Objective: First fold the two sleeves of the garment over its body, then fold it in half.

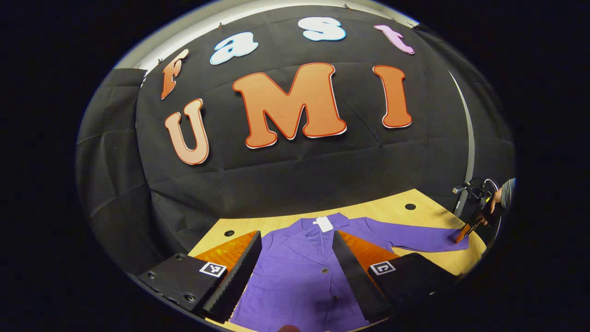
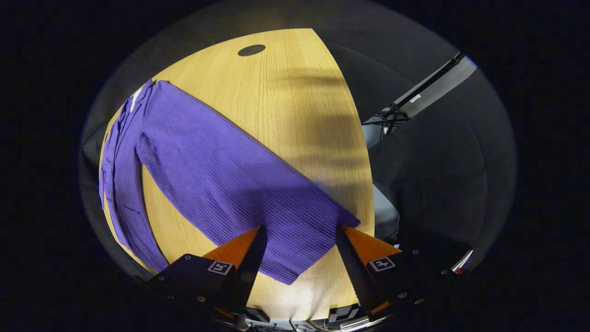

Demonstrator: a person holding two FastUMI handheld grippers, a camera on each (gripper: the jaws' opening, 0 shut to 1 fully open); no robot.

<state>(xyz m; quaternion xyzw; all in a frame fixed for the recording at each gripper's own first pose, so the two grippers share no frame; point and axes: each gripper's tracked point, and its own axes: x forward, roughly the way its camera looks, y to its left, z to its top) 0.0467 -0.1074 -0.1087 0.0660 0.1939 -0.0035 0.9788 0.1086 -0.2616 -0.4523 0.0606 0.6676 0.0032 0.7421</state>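
While spread, sleeve cuff (image 2: 299,249) between right gripper's fingers (image 2: 355,272)

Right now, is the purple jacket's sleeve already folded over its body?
No, in the right gripper view the sleeve lies stretched out flat across the wooden table, away from the jacket's body.

1. A light wooden table (image 2: 295,101) (dark round holes near its far edge) carries everything.
2. A purple ribbed garment (image 1: 299,272) lies flat on it, front buttoned.
3. One sleeve (image 2: 239,184) stretches toward the table's edge.
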